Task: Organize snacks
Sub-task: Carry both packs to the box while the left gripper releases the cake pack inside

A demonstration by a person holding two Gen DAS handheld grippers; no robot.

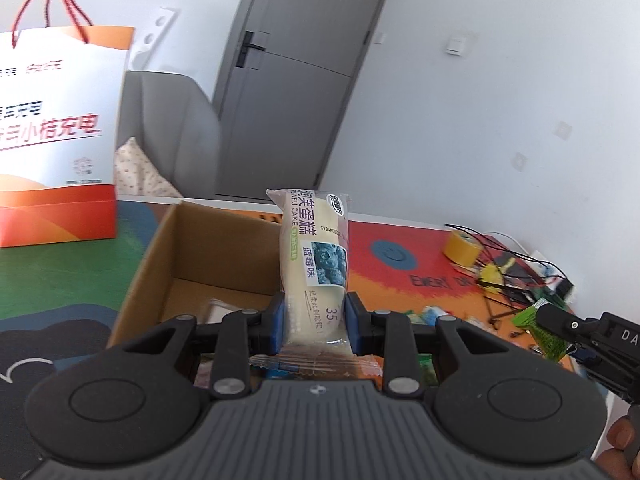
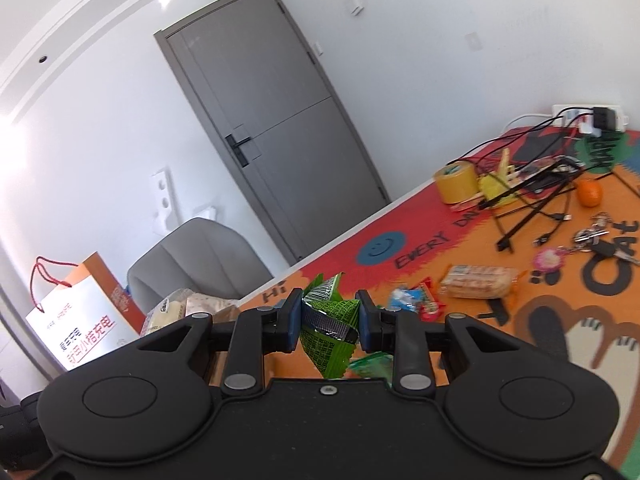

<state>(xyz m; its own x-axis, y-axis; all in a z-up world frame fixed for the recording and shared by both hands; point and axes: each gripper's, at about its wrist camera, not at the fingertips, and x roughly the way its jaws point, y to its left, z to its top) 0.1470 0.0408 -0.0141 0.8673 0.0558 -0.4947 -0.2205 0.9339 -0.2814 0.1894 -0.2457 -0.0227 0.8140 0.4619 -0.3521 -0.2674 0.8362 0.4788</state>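
Observation:
My left gripper (image 1: 315,322) is shut on a cream blueberry cake packet (image 1: 314,256) and holds it upright over the near right part of an open cardboard box (image 1: 160,240). A clear packet (image 1: 218,308) lies in the box. My right gripper (image 2: 329,320) is shut on a crumpled green snack packet (image 2: 326,314), lifted above the mat. In the left wrist view the right gripper (image 1: 548,316) and the green packet (image 1: 544,332) show at the right edge. A wrapped biscuit pack (image 2: 476,280) and small blue and red snacks (image 2: 416,300) lie on the colourful mat (image 2: 440,236).
An orange and white paper bag (image 1: 52,140) stands left of the box. A yellow tape roll (image 2: 456,180), tangled black cables (image 2: 528,196), keys (image 2: 592,236), an orange (image 2: 590,192) and a power strip (image 2: 588,114) sit at the mat's far right. A grey chair (image 1: 168,120) stands behind the table.

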